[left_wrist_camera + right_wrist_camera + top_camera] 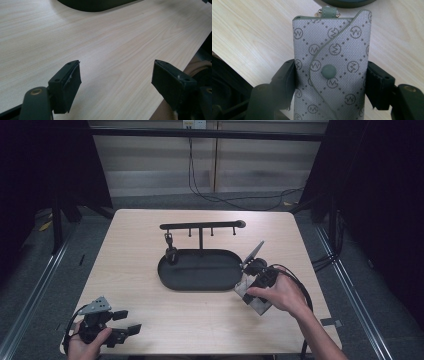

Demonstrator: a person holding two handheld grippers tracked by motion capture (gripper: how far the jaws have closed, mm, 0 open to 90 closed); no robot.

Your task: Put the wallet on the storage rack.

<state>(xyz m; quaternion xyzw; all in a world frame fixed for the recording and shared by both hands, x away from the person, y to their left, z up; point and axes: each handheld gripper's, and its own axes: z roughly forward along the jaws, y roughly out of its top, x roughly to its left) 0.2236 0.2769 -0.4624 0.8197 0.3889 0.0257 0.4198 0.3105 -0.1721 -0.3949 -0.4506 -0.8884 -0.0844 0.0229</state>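
A grey key case (332, 62) printed with round logos, with a snap button and a small metal clasp at its top, stands between the pads of my right gripper (329, 75), which is shut on its sides. In the high view the case (255, 251) sticks up and away from the right gripper (251, 266), just past the right end of the black oval tray (165, 275). My left gripper (129, 321) rests low at the table's near left corner. Its jaws are open (116, 75) over bare wood with nothing between them.
A black T-shaped hanger bar (201, 226) with several pegs rises from the tray. A small dark item (170, 247) hangs from its leftmost peg. The tray's edge (95, 5) lies ahead of the left gripper. Cables lie on the floor beyond the table.
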